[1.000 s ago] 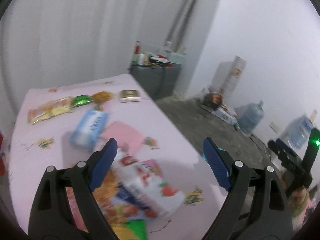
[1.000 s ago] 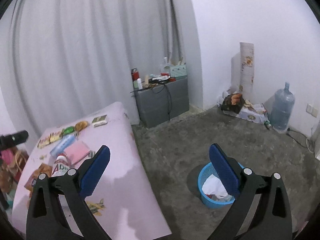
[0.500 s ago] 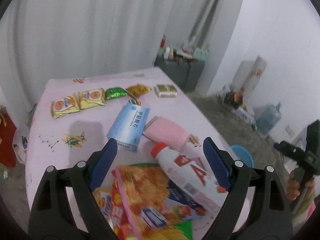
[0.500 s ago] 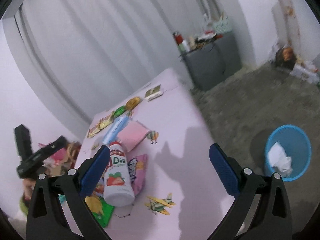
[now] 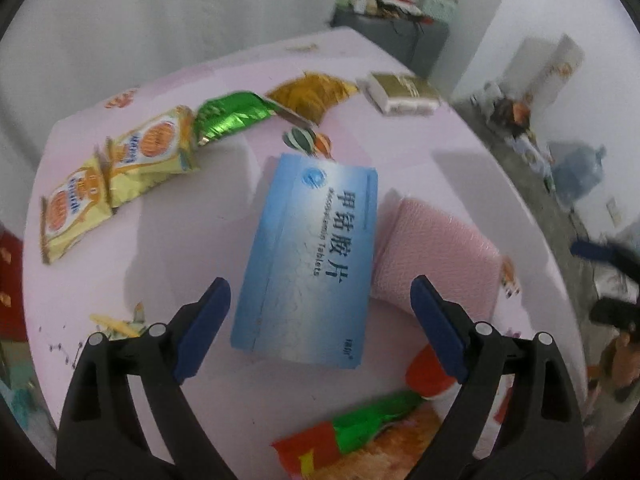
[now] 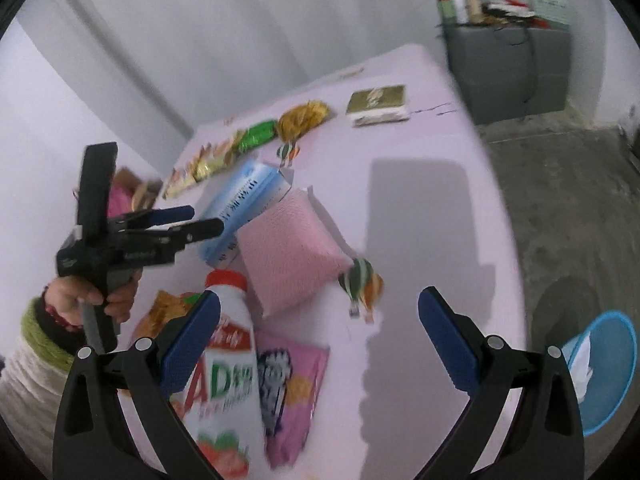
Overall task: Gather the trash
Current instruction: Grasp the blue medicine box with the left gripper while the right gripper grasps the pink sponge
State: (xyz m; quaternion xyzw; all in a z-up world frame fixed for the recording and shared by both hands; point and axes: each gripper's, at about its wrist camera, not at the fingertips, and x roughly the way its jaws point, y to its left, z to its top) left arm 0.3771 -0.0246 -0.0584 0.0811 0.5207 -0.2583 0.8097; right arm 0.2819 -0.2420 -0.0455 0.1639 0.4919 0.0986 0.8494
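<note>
- Moved in closer since half a second ago: left gripper (image 5: 320,304) now low over blue tablet box (image 5: 308,256), box filling the middle of the left wrist view; jaws spread wide, holding nothing, box's near end between the fingertips but not touched.
- Swung down toward the table too: right gripper (image 6: 320,320), jaws spread wide, empty; white AD drink bottle (image 6: 224,364) with red cap lying just behind its left finger (image 6: 192,344).
- Blue tablet box flat on pink table (image 5: 420,140), right edge against pink pouch (image 5: 436,252).
- Pink snack wrapper (image 6: 292,392) lying under and beside the bottle, near table edge.
- At far end of table, in a row: two yellow biscuit packs (image 5: 116,176), green foil wrapper (image 5: 232,116), gold wrapper (image 5: 312,92), gold-topped box (image 5: 400,92).
- Red-green-orange wrapper (image 5: 360,436) at near edge, below left gripper.
- Blue trash basket (image 6: 604,372) on the floor right of the table, white paper inside.
- Seen from right wrist view: person's hand (image 6: 92,300) gripping the left tool's handle, green cuff at the wrist.
</note>
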